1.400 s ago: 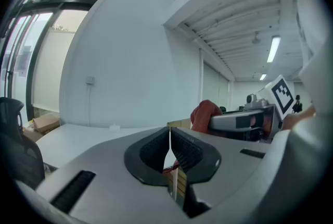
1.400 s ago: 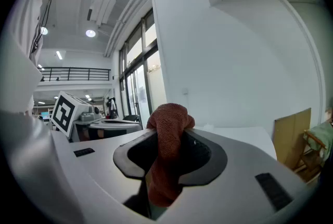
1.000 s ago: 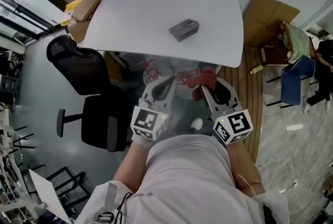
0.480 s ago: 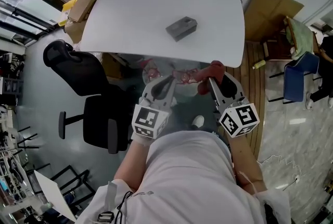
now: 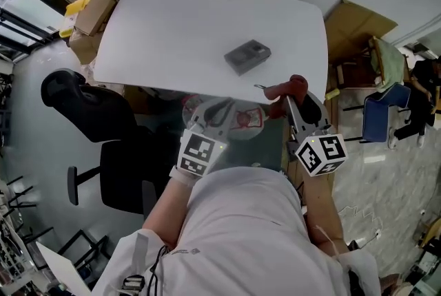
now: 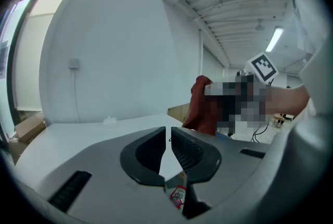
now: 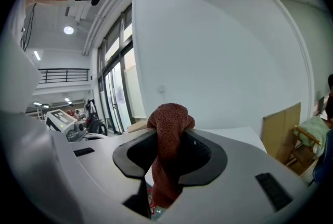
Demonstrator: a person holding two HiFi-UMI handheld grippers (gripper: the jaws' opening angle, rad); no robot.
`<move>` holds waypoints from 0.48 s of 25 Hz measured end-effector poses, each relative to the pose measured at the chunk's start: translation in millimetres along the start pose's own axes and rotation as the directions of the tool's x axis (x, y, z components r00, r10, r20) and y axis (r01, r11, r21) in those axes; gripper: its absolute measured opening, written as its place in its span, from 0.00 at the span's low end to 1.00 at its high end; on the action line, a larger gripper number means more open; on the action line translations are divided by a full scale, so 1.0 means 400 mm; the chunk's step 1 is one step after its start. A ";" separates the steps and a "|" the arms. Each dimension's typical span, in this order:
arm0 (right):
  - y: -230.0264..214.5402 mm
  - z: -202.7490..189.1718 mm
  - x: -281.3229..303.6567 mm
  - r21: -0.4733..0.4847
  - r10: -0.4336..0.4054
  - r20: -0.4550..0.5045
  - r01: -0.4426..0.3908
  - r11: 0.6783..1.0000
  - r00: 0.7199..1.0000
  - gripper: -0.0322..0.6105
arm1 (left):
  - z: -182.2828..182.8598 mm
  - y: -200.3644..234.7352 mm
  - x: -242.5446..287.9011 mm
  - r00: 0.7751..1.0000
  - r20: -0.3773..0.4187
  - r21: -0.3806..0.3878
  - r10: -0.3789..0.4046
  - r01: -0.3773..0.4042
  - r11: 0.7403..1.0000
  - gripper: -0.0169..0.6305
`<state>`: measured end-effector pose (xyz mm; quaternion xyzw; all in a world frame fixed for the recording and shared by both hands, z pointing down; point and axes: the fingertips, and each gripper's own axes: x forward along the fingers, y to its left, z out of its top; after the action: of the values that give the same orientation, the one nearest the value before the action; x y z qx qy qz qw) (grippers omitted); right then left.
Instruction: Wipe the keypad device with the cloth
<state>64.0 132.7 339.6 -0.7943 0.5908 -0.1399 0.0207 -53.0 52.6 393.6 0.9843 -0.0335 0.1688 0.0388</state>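
The grey keypad device (image 5: 247, 56) lies near the middle of the white table (image 5: 165, 26), a little to the right. My right gripper (image 5: 291, 96) is shut on a rust-red cloth (image 5: 289, 87) at the table's near right edge; the same cloth (image 7: 169, 145) bulges out above the jaws and hangs below them. My left gripper (image 5: 218, 109) is shut with nothing in it, just short of the table's near edge. In the left gripper view its jaws meet at the tips, and the red cloth (image 6: 203, 108) shows to the right.
A black office chair (image 5: 103, 122) stands left of me. Cardboard boxes (image 5: 83, 19) sit off the table's left end, and a flat cardboard sheet (image 5: 348, 26) leans at its right. A blue chair (image 5: 379, 115) and a person (image 5: 420, 91) are at the far right.
Both grippers have moved forward toward the table. The right one with the cloth now reaches the table's near right edge, and the left one is just short of the edge.
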 end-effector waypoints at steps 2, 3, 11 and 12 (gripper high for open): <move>0.003 0.008 0.052 -0.008 -0.019 -0.006 0.019 1.000 1.000 0.24 | -0.002 0.049 0.010 1.000 -0.001 -0.005 -0.026 0.026 1.000 0.05; 0.005 0.013 0.075 -0.014 -0.027 -0.010 0.027 1.000 1.000 0.24 | -0.003 0.071 0.015 0.999 -0.004 -0.004 -0.037 0.037 0.999 0.05; -0.027 0.047 0.208 -0.071 -0.064 -0.051 0.060 0.996 0.997 0.24 | -0.034 0.166 0.062 0.996 -0.050 -0.015 -0.078 0.078 0.997 0.05; -0.040 0.046 0.221 -0.072 -0.068 -0.060 0.064 0.995 0.996 0.24 | -0.043 0.171 0.072 0.995 -0.061 -0.027 -0.078 0.076 0.997 0.05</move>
<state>106.7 51.8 342.7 -0.8088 0.5693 -0.1444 -0.0304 -36.9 -15.3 424.0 0.9786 0.0037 0.1974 0.0584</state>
